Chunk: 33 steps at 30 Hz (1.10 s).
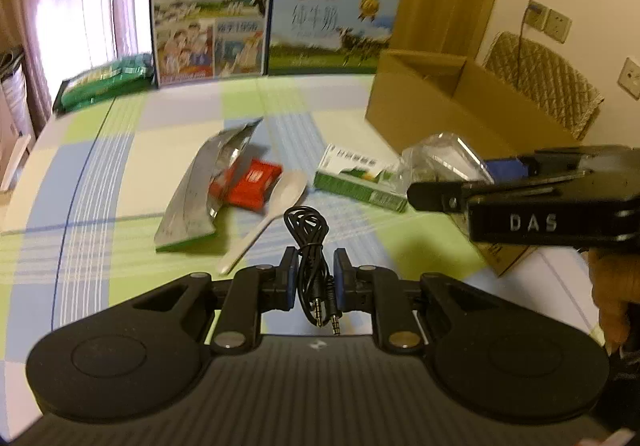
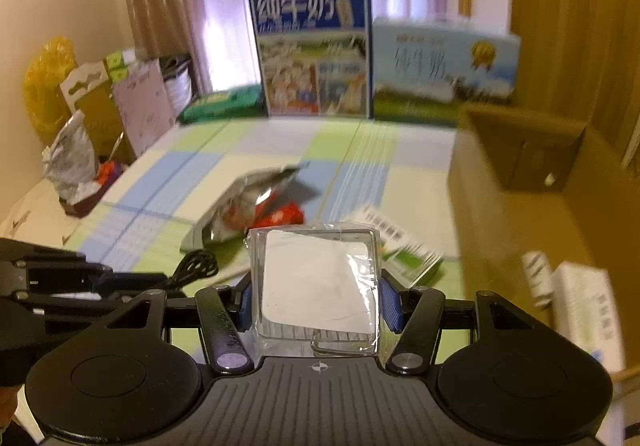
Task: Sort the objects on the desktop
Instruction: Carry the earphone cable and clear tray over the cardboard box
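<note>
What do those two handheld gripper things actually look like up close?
Both are matte black plastic. Each has a ribbed grey-black deck with a small crosshair mark, two round discs at the sides, and silver pivot screws on jointed arms. The left gripper and the right gripper both carry blue finger pads. Seen from the side, the right one bears white "DAS" lettering.

Readable at the table's far edge: "纯牛奶" in large white characters across the blue top of the tall milk carton (image 1: 210,11), and again, fainter, on the pale-blue carton (image 1: 332,31) beside it. Raised letters "DAS" on the black body of the right gripper (image 1: 448,191). Print on the green-and-white box (image 1: 358,181) too blurred to read.
</note>
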Available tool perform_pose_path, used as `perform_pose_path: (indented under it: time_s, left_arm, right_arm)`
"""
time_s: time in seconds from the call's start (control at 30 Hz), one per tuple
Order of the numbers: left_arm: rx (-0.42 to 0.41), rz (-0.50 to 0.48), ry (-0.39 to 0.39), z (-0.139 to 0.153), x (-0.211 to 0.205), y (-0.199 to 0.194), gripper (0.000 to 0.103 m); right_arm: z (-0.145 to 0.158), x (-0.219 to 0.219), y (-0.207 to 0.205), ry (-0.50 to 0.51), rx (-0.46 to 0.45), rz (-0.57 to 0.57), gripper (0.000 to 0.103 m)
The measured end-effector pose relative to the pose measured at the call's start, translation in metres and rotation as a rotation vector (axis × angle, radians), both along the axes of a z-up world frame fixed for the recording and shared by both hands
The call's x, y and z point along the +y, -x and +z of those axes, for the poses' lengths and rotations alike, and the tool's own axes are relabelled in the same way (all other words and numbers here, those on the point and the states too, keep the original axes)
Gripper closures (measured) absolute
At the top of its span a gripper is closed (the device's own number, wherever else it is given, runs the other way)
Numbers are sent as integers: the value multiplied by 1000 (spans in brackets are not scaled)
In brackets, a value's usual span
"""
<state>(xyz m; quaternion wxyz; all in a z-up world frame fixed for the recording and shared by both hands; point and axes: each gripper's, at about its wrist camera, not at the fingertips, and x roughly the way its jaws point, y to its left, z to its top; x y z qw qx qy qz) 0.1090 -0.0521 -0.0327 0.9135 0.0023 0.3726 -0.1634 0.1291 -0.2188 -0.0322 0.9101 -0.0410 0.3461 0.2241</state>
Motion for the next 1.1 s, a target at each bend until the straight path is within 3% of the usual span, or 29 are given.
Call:
perform_pose_path:
  time_s: [0.27, 0.6, 0.8, 1.1]
  left_arm:
    - [-52, -48, -3, 39, -39, 10, 89]
    - [-72, -170, 14, 65, -123, 4, 89]
    - [-70, -232, 32, 68, -174, -8, 89]
    - [-48, -294, 17, 55, -228, -34, 89]
  right_arm:
    - [44, -45, 8, -2, -74, -58, 47]
    - [72, -153, 8, -5, -103, -221, 47]
    - [74, -205, 7, -25, -88, -289, 47]
    - [58, -238, -15, -45, -50, -323, 47]
